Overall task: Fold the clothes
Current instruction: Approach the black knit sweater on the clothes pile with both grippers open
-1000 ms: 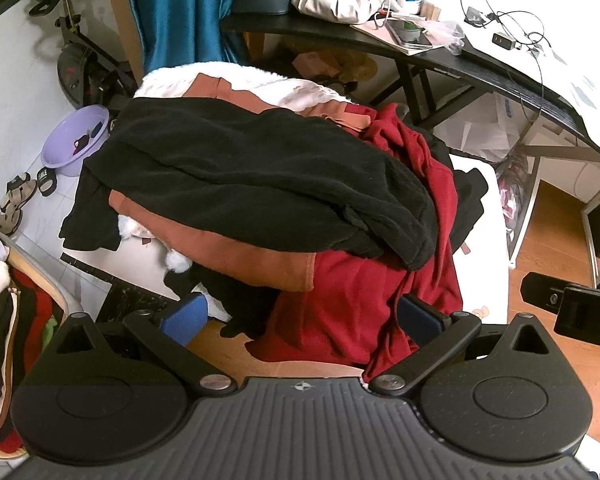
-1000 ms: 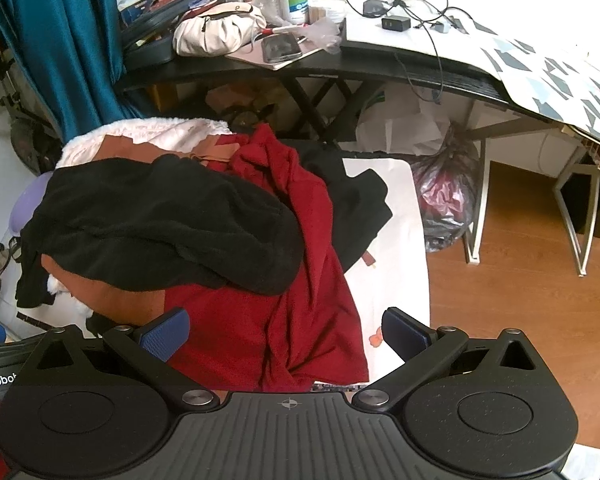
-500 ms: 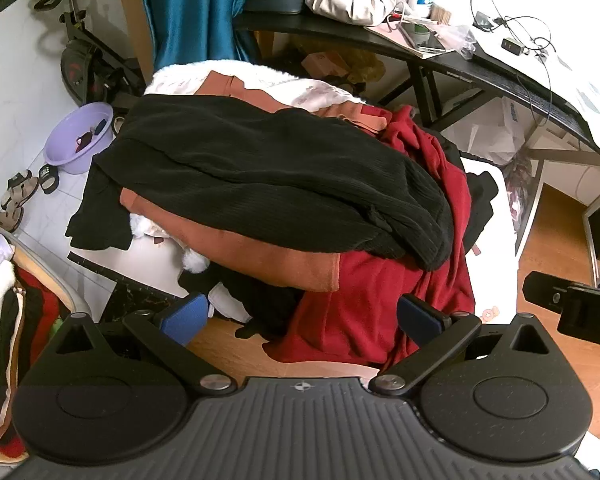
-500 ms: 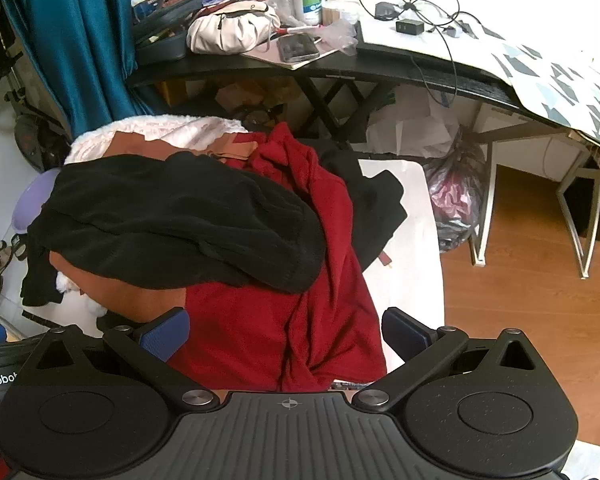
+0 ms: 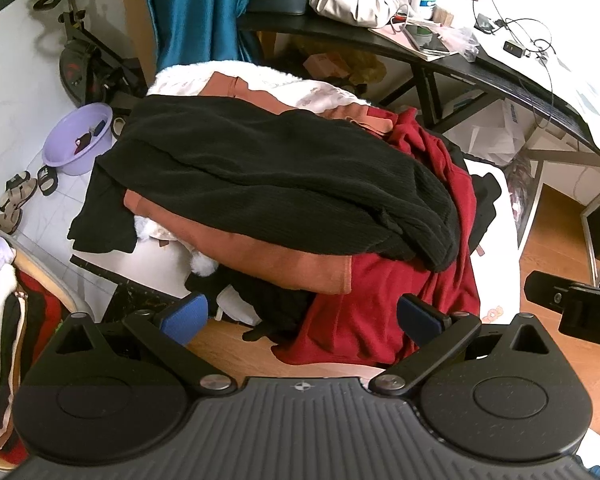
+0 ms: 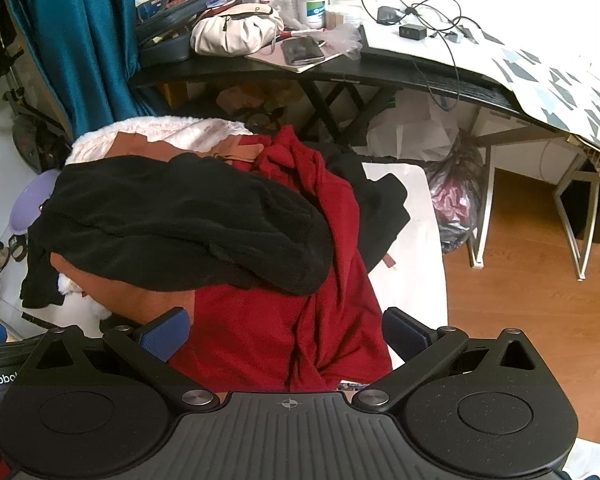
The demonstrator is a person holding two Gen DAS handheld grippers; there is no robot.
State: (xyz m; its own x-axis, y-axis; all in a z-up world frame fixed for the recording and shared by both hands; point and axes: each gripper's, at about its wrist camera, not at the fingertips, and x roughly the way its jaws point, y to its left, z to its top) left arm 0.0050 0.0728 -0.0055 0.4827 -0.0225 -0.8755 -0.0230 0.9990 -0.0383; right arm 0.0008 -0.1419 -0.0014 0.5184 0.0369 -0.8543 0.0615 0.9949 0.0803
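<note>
A heap of clothes lies on a white table point(image 6: 416, 272). A black ribbed garment point(image 5: 284, 176) point(image 6: 180, 220) is on top, over a rust-orange one point(image 5: 276, 260) and a dark red one point(image 5: 380, 312) point(image 6: 276, 320). A white fluffy piece point(image 5: 240, 76) lies at the back. My left gripper point(image 5: 300, 316) is open and empty, held near the front edge of the heap. My right gripper point(image 6: 286, 334) is open and empty, above the red garment's front edge. The right gripper's body shows at the right of the left wrist view point(image 5: 572, 308).
A black desk point(image 6: 340, 76) cluttered with a cream bag point(image 6: 236, 32), bottles and cables stands behind the table. A teal curtain point(image 5: 196, 12) hangs at the back left. A lilac basin point(image 5: 78, 140) and sandals lie on the floor at left. Folded clothes point(image 5: 4, 340) stack at left.
Both grippers have drifted slightly left and closer to the heap, so the scene has shifted right. Both stay open. The clothes have not moved.
</note>
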